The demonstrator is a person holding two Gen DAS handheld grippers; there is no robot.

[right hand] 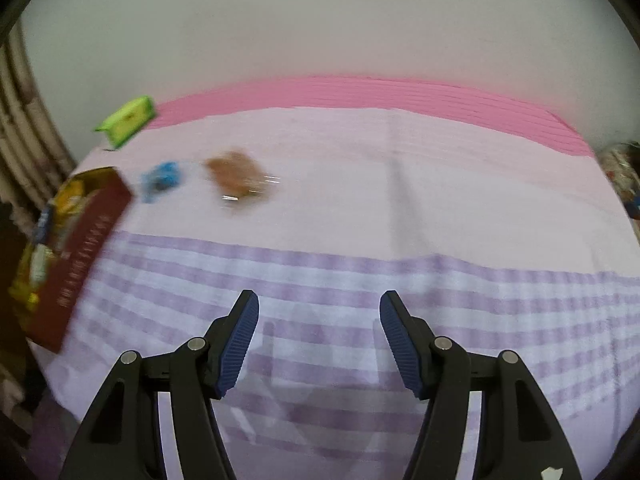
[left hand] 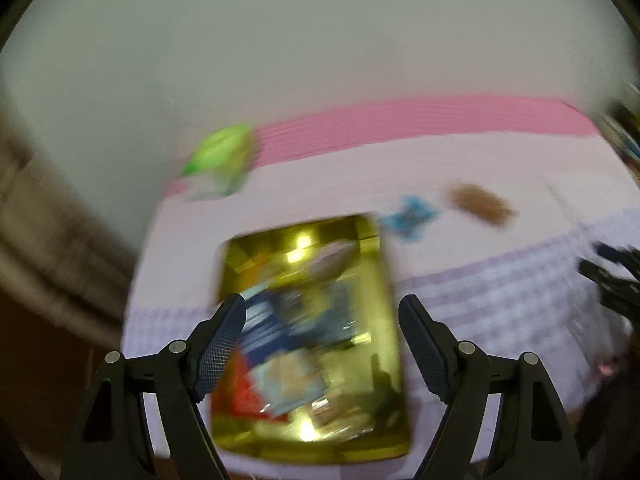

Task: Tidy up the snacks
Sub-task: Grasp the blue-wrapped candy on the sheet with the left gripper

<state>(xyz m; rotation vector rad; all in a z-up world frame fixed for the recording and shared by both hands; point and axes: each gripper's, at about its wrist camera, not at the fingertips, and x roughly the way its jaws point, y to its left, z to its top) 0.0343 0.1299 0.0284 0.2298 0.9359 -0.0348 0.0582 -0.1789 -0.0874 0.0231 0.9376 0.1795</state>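
A gold-lined box (left hand: 376, 320) with dark red outer walls (right hand: 84, 248) lies on the bed and holds several snack packets, among them a blue one (left hand: 280, 316). My left gripper (left hand: 322, 304) hangs open and empty above the box. A small blue packet (left hand: 410, 216) (right hand: 162, 180), a brown snack in clear wrap (left hand: 480, 204) (right hand: 238, 178) and a green packet (left hand: 220, 152) (right hand: 128, 120) lie loose on the cloth beyond the box. My right gripper (right hand: 319, 300) is open and empty over the striped part of the cloth. The left wrist view is blurred.
The bed cloth (right hand: 400, 200) is pale pink with purple stripes near me and a bright pink band (right hand: 360, 92) at the far edge by the wall. Curtains (right hand: 24, 120) hang at the left. Coloured clutter (right hand: 624, 176) sits at the far right edge.
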